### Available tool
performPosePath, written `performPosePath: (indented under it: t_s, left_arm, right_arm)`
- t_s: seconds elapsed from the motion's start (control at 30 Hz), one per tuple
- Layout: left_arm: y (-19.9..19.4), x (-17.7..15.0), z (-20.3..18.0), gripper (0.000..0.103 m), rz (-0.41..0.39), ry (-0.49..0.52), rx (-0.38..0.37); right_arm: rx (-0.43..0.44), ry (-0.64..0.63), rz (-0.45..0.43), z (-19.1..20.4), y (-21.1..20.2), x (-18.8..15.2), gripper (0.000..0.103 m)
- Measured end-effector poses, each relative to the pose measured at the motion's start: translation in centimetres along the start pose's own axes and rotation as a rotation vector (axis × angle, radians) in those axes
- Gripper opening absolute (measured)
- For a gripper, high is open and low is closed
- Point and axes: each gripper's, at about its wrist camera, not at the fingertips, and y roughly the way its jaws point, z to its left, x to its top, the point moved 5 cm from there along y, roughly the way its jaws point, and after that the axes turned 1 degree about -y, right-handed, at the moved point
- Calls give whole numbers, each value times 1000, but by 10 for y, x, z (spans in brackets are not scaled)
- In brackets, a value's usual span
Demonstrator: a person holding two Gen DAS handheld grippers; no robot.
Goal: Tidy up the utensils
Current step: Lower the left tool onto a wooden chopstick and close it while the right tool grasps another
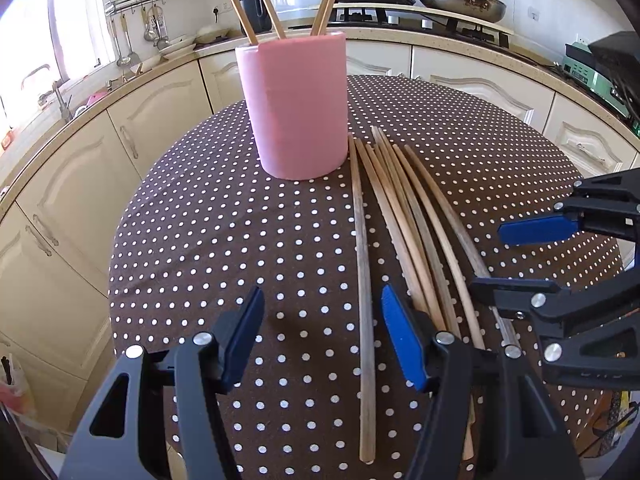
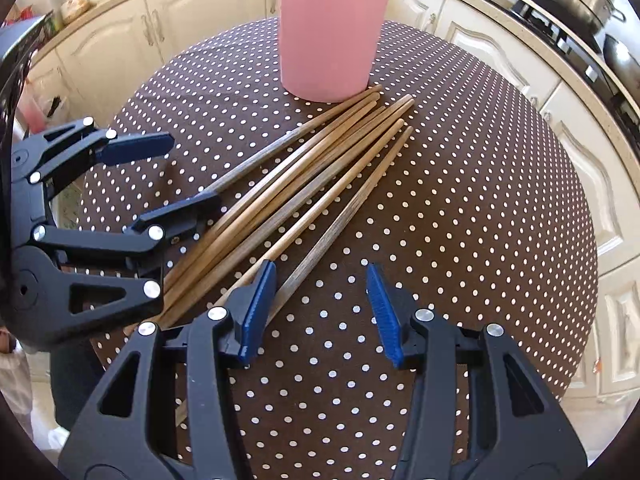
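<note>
A pink cup (image 1: 298, 108) (image 2: 332, 32) stands upright at the far side of the round table, with chopsticks (image 1: 256, 8) leaning in it. Several loose wooden chopsticks (image 1: 404, 220) (image 2: 304, 184) lie fanned on the cloth in front of it. My left gripper (image 1: 322, 308) (image 2: 176, 174) is open low over the cloth. One separate chopstick (image 1: 362, 264) lies between its fingers, close to the right one and untouched. My right gripper (image 2: 320, 280) (image 1: 508, 260) is open at the right side of the bundle, and the outermost chopstick (image 2: 340, 220) ends between its fingers.
A brown cloth with white dots (image 1: 200, 220) (image 2: 480, 200) covers the table, which drops off at the left and right edges. Cream cabinets (image 1: 132, 128) and a counter curve around behind. A pot and a pan (image 1: 460, 0) sit on the stove.
</note>
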Motion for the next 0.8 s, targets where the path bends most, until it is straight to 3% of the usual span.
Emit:
performPosePath:
  t_s: [0.1, 0.2, 0.4, 0.53, 0.77, 0.8]
  left_arm:
    - [3, 5, -3, 61, 8, 5, -8]
    - [9, 19, -8, 61, 25, 16, -26]
    - [29, 41, -10, 60, 135, 14, -70]
    - [36, 54, -10, 45, 185, 5, -78]
    - [38, 66, -23, 17, 218, 15, -92]
    - [39, 66, -25, 6, 220, 13, -91]
  right_arm:
    - [29, 13, 9, -4, 2, 4, 45]
    - [43, 47, 37, -16, 7, 15, 33]
    - [80, 22, 143, -31, 12, 29, 19]
    - [127, 46, 199, -46, 17, 37, 12]
    - [180, 83, 247, -67, 24, 52, 10]
    - [180, 84, 247, -70, 24, 54, 10]
